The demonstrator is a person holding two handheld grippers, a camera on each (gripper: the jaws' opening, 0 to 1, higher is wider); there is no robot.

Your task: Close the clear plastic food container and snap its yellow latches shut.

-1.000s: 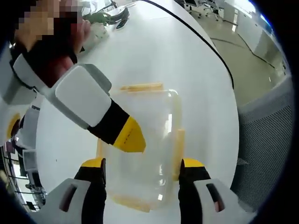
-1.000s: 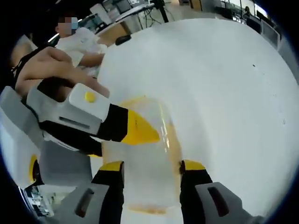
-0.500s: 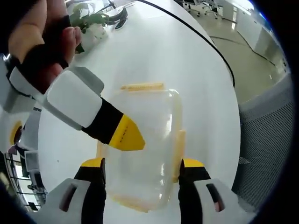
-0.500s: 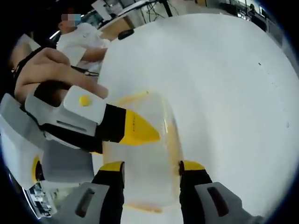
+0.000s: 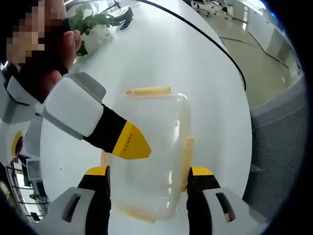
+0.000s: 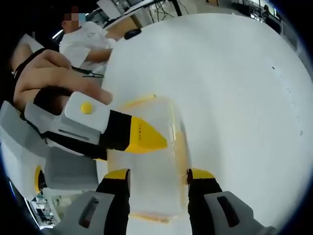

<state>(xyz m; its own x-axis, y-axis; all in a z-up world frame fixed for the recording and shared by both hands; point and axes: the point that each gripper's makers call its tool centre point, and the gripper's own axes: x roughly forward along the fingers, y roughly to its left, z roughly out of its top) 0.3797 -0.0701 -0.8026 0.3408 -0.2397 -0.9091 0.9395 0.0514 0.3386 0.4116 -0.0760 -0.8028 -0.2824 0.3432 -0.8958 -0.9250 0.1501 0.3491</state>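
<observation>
Two grippers are held over the clear container [image 5: 146, 152] on the white counter [image 5: 186, 63]. Each yellow latch [image 5: 188, 159] should be pressed squarely until seated. The container lies between the left gripper [image 5: 149, 178] jaws, which stand apart; the right gripper [image 6: 156, 180] jaws likewise straddle it, unclamped.

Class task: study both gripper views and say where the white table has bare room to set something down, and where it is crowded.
Bare table lies beyond the container, toward the far edge. Bare table also lies between the container's far latch and the plant. The container is crowded, with both grippers over it.
</observation>
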